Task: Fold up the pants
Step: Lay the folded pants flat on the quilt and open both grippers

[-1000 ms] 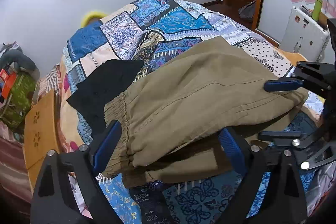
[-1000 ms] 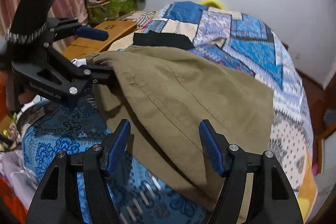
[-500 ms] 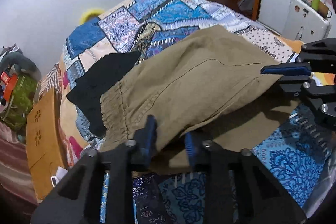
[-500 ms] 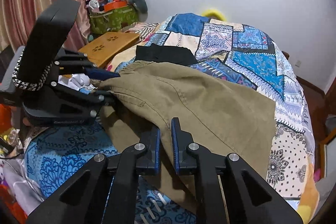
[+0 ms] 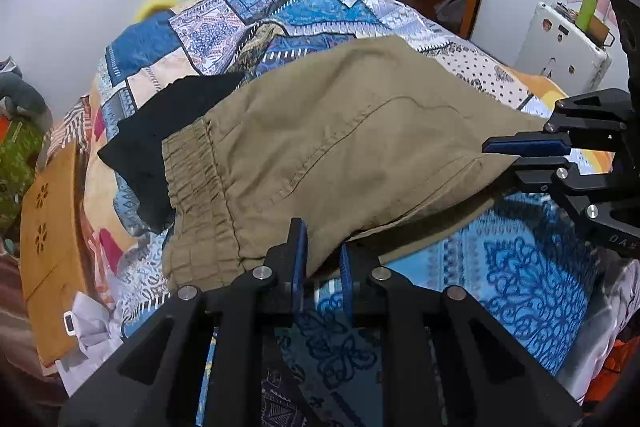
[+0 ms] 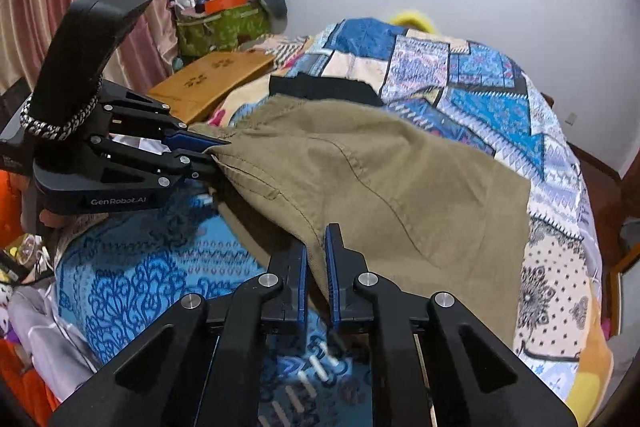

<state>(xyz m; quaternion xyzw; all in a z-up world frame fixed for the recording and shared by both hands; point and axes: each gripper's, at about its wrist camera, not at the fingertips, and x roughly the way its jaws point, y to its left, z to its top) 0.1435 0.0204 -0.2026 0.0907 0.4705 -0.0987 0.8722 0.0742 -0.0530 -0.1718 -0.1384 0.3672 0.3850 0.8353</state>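
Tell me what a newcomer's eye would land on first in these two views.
The khaki pants dominate, lifted off the near end of the patchwork bedspread. The left hand-held gripper is closing on the near edge by the elastic waistband, fabric between its jaws, while the right hand-held gripper is shut on the other near corner. A black garment lies half under the waistband.

We see olive-khaki pants (image 5: 332, 147) with a gathered elastic waistband (image 5: 196, 203) draped across a patchwork bedspread, their near edge lifted off the bed at two corners, the waistband overlapping a black garment beneath.
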